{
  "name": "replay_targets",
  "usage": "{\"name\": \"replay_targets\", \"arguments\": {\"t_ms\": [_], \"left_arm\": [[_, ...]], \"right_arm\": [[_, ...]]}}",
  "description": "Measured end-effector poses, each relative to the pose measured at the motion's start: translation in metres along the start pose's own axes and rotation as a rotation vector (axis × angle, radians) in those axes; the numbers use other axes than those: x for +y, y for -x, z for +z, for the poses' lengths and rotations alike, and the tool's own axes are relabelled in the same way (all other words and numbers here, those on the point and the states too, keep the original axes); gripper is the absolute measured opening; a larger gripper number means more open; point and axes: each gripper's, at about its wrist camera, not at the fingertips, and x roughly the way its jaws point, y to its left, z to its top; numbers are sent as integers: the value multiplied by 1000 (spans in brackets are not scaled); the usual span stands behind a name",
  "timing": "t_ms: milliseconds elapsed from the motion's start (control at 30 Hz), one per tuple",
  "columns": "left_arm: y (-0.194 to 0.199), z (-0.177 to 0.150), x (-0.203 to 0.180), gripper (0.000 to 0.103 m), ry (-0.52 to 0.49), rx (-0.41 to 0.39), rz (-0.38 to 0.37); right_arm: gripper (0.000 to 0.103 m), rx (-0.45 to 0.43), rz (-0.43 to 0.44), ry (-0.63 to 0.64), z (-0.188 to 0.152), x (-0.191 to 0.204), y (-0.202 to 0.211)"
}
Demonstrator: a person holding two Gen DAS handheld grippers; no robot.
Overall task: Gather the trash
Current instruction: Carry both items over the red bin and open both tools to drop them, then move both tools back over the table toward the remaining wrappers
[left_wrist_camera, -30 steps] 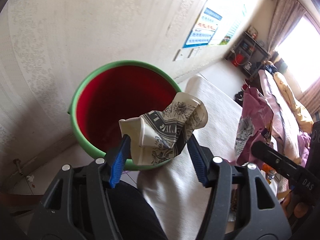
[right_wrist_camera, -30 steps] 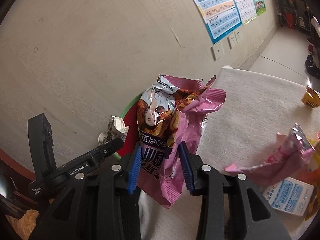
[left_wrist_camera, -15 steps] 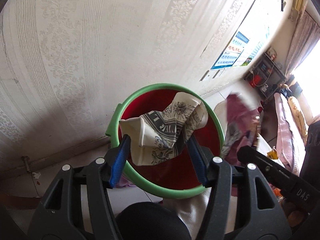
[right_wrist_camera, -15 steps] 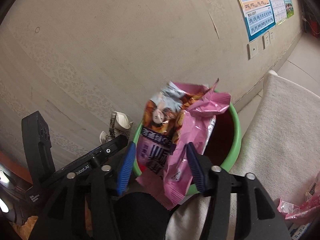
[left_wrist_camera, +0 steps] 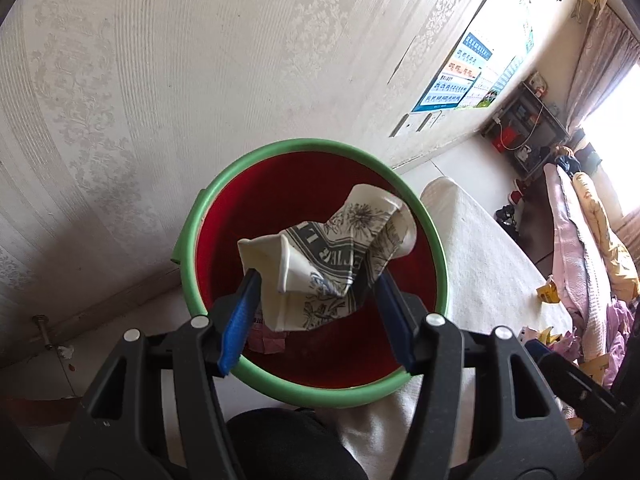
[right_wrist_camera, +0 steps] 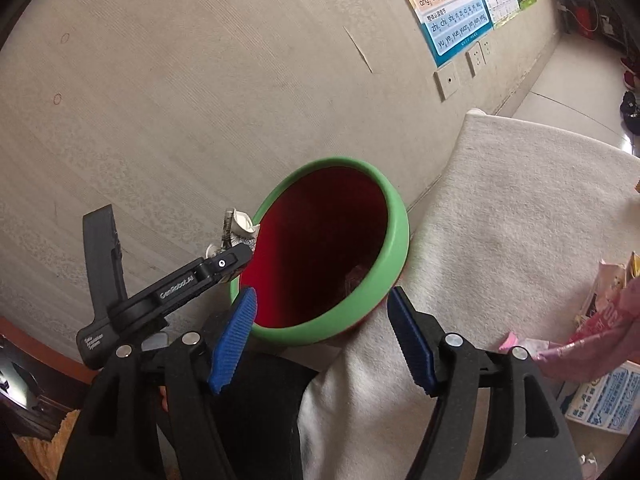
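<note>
1. Since the earlier frames, the pink snack bag had left the right gripper (right_wrist_camera: pixel 322 336), whose blue ribbed fingers (right_wrist_camera: pixel 234 340) now stood spread with nothing between them; a pink scrap (left_wrist_camera: pixel 266 340) lay in the bin (left_wrist_camera: pixel 436 248), low beside the left finger.
2. Left gripper (left_wrist_camera: pixel 316 312) pinched a crushed paper cup (left_wrist_camera: pixel 320 264) between its blue pads, ahead of and above the fingertips, over the bin's mouth.
3. Cup was creased, off-white, printed with grey flowers and letters; its rim was bent flat.
4. Bin was round, smooth plastic, green-rimmed with a glossy red inside.
5. From the right wrist, the bin (right_wrist_camera: pixel 394 240) sat just past the fingertips, and its dark bottom was hard to read.
6. Nubbly white cloth (right_wrist_camera: pixel 520 200) lay to the right of the fingers.
7. Wrappers (right_wrist_camera: pixel 600 320) at the far right were cut off by the frame.
8. Left gripper's arm hid most of the cup (right_wrist_camera: pixel 240 228) there.
</note>
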Motion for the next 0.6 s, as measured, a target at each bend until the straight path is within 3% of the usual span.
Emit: {"name": "replay_targets", "arguments": {"t_ms": [200, 267, 600], "left_arm": [[-9, -3, -6, 60, -8, 28, 8], [-6, -5, -9, 67, -18, 23, 16], [13, -20, -28, 70, -70, 6, 10]], "right_arm": [[67, 9, 8, 26, -17, 7, 10], [67, 5, 6, 39, -20, 11, 13], [67, -69, -33, 86, -21, 16, 42]]}}
